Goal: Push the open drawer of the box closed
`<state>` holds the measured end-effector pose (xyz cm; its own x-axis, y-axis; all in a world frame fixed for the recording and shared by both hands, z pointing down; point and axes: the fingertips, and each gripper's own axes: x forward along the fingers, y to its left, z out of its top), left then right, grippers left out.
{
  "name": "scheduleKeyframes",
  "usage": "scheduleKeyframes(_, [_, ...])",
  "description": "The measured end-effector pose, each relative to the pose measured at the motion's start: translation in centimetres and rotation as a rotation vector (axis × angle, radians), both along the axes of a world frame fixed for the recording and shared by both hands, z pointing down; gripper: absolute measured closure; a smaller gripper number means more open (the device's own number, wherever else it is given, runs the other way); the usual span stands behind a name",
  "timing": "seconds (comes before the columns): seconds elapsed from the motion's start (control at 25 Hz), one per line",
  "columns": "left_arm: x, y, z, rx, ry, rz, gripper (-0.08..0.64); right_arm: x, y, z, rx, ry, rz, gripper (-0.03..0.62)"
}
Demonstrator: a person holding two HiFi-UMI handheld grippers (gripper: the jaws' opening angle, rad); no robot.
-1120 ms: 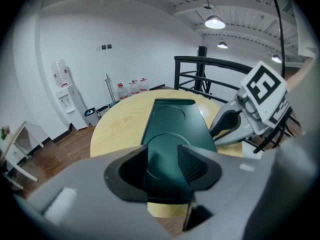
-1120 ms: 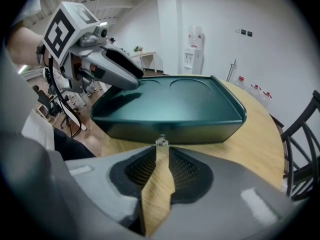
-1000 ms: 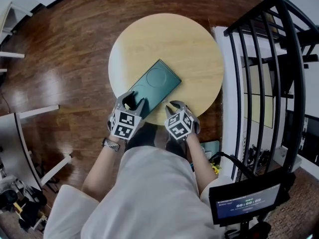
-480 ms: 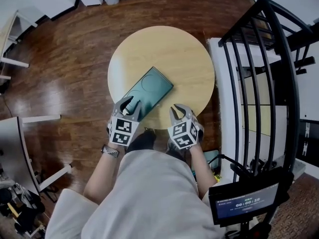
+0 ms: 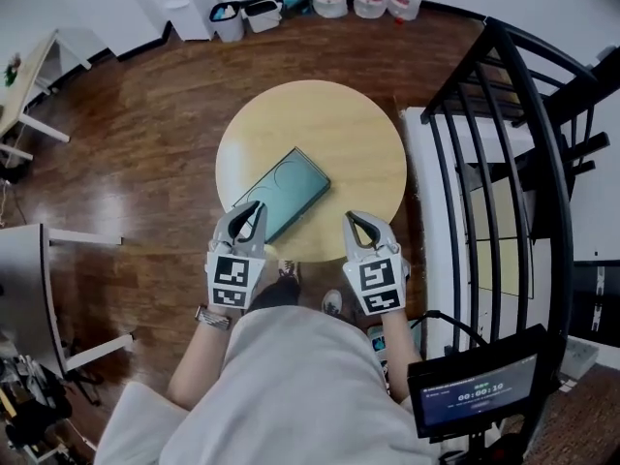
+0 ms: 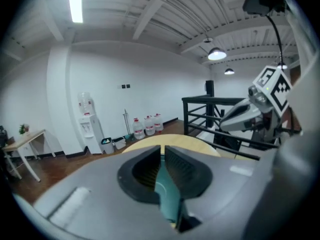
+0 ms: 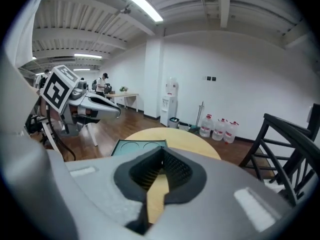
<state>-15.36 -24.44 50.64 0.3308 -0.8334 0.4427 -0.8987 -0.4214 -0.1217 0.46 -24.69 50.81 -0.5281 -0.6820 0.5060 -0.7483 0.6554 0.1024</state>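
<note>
Box (image 5: 281, 194), ahead of both jaws, shows no drawer protruding: likely done. Left gripper (image 5: 252, 207) jaws just closing to a slit, right gripper (image 5: 357, 220) clenched; both empty.

Right gripper (image 7: 161, 160), jaws just closed, empty

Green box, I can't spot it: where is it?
In the head view, the green box lies near-left on the round table, just beyond the left tongs.
</note>
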Motion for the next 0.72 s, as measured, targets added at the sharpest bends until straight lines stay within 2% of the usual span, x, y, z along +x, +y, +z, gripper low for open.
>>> scheduleKeyframes(0.2, [0.7,1.2,-2.3,0.029,0.032,-0.076,0.54,2.2,-0.1,-5.2,0.112,-0.051,-0.004,0.589])
scheduleKeyframes(0.44, [2.9,4.1,-6.1,0.126,0.053,-0.133,0.552,5.0,2.6,-10.1,0.2,-0.14,-0.015,0.589])
scheduleKeyframes(0.72, [5.2,9.1,-7.6,0.143,0.121,-0.173,0.554,8.0,5.9,-10.3,0.187,-0.234,-0.016,0.588])
